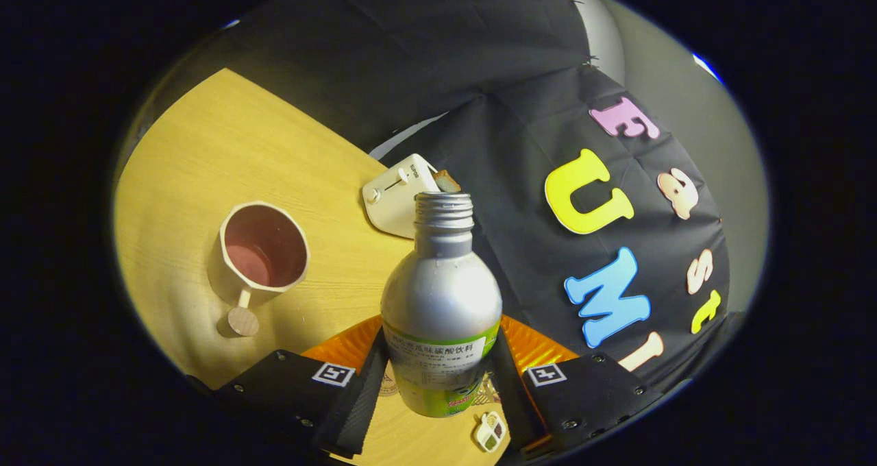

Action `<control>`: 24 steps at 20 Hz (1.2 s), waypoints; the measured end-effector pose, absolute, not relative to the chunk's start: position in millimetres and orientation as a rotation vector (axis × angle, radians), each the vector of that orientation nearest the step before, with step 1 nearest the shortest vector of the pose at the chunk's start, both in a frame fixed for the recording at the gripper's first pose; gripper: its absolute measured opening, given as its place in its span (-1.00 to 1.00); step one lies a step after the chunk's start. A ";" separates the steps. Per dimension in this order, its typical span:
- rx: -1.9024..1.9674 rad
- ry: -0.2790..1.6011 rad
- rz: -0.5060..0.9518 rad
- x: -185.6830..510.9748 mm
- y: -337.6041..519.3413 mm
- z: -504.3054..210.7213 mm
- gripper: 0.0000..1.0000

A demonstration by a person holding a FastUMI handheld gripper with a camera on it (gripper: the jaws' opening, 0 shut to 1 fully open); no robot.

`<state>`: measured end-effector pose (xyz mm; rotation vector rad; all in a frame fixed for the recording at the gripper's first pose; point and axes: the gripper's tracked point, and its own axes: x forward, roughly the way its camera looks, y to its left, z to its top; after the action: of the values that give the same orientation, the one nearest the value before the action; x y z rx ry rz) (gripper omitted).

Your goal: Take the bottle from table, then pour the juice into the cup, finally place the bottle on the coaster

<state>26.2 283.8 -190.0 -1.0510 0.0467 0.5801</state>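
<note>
gripper (438, 384) clamped on bottle (440, 315), axis upright, neck at 12; coaster (342, 346) directly under it; cup (264, 253) at 10

gripper (438, 384) tilted, both fingers (360, 390) clamped against bottle (442, 301) sides (grip low on body)

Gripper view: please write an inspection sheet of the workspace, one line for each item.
Surface: wooden table, seen tilted.
Job's things: open silver bottle held between the fingers; cup left of it, reddish inside; orange coaster behind the bottle's base.
Clutter: white toaster beyond the bottle; small white object near the fingers.
Grippers: gripper, jaws closed on the bottle's lower body.
Cables: nothing seen.
Surroundings: black cloth wall.
</note>
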 end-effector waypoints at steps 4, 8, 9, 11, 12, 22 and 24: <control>-0.930 0.062 0.570 27.3 275.2 -187.3 0.52; -0.783 0.105 0.551 32.3 260.0 -191.9 0.52; -0.720 0.110 0.560 31.6 261.3 -192.7 0.52; -0.611 0.123 0.573 31.3 261.8 -194.3 0.52; -0.577 0.134 0.567 33.4 258.4 -195.0 0.52; -0.131 0.217 0.518 63.4 233.0 -185.8 0.52; -0.074 0.208 0.499 79.2 220.9 -182.4 0.52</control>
<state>79.2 220.9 -182.4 -0.0738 0.2084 0.4994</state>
